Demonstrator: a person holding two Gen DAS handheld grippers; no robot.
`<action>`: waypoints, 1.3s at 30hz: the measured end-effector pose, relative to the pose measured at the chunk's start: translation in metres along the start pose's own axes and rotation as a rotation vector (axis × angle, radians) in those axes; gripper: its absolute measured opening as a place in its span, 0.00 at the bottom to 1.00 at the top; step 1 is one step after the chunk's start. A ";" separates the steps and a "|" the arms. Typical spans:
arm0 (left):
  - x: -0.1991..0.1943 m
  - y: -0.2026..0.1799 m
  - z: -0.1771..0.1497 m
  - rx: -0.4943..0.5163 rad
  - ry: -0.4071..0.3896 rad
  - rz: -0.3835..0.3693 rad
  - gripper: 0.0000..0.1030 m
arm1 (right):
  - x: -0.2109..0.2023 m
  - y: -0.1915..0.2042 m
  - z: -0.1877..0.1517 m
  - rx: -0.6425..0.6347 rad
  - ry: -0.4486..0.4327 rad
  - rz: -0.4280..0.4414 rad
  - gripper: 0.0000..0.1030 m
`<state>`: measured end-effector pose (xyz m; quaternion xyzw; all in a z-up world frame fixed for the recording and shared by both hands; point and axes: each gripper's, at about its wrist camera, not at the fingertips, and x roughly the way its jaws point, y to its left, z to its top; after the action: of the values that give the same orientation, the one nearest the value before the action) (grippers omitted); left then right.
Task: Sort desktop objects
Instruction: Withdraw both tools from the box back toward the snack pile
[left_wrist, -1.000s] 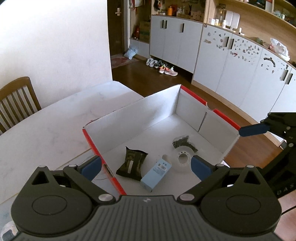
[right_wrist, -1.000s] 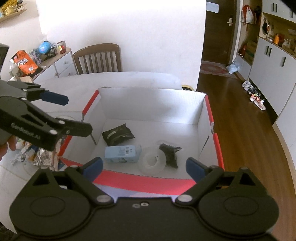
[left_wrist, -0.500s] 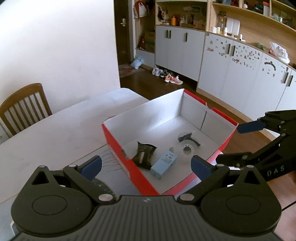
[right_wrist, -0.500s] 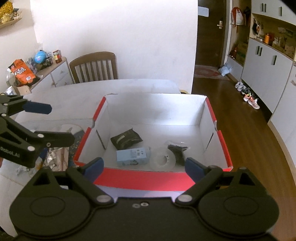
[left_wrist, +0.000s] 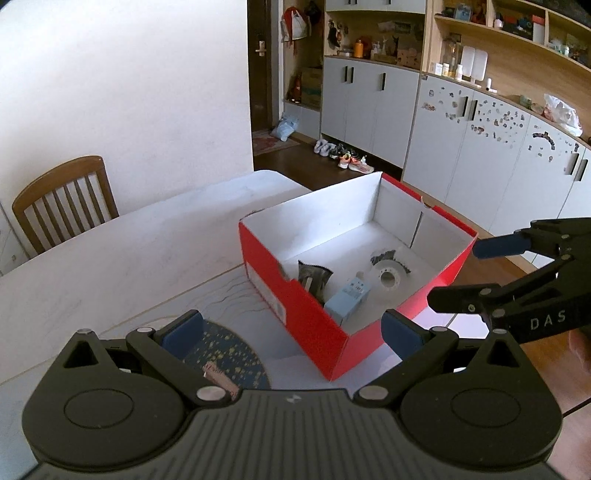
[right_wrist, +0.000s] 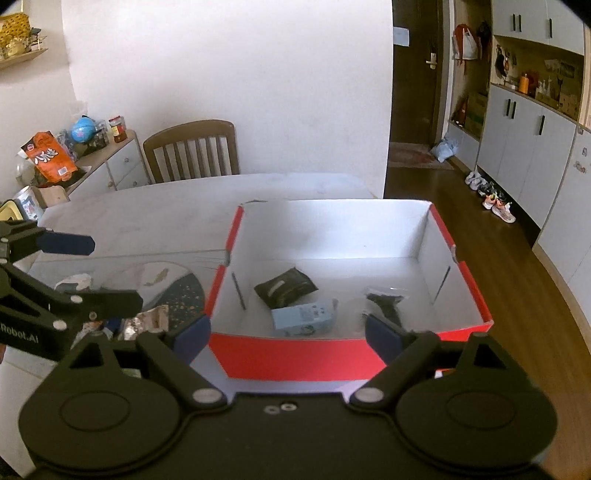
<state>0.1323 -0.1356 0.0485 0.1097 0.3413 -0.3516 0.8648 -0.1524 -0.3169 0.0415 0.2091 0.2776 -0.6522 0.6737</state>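
A red shoebox (left_wrist: 306, 317) (right_wrist: 295, 356) with a white inside stands open on the table. In it lie a dark pouch (left_wrist: 312, 277) (right_wrist: 286, 288), a light blue carton (left_wrist: 349, 301) (right_wrist: 304, 317), a clear tape roll (left_wrist: 388, 275) and a dark clip-like item (left_wrist: 382, 255) (right_wrist: 384, 301). My left gripper (left_wrist: 291, 330) (right_wrist: 88, 271) hangs open near the box's left corner, over a speckled dark mat (left_wrist: 225, 350) (right_wrist: 181, 295). My right gripper (right_wrist: 288, 338) (left_wrist: 476, 273) is open in front of the box's near wall. Neither holds anything.
Crumpled foil wrappers (right_wrist: 147, 319) lie on the mat left of the box. A wooden chair (left_wrist: 62, 199) (right_wrist: 192, 151) stands at the far side of the white table (left_wrist: 110, 258). A sideboard with a snack bag (right_wrist: 48, 158) is at far left. The table ends just right of the box.
Both grippers have drawn back from the box, which now looks smaller. The left gripper has moved left, bringing the mat into its view. Both stay open.
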 end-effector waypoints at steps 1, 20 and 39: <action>-0.002 0.002 -0.002 -0.003 -0.002 -0.002 1.00 | -0.001 0.004 0.000 0.001 -0.004 -0.003 0.89; -0.033 0.062 -0.050 -0.108 -0.004 0.063 1.00 | 0.005 0.073 -0.002 -0.044 -0.019 0.058 0.89; -0.049 0.124 -0.095 -0.192 -0.014 0.155 1.00 | 0.029 0.133 -0.014 -0.122 0.005 0.108 0.89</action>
<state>0.1428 0.0210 0.0044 0.0500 0.3579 -0.2500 0.8983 -0.0218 -0.3219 0.0012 0.1840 0.3071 -0.5963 0.7185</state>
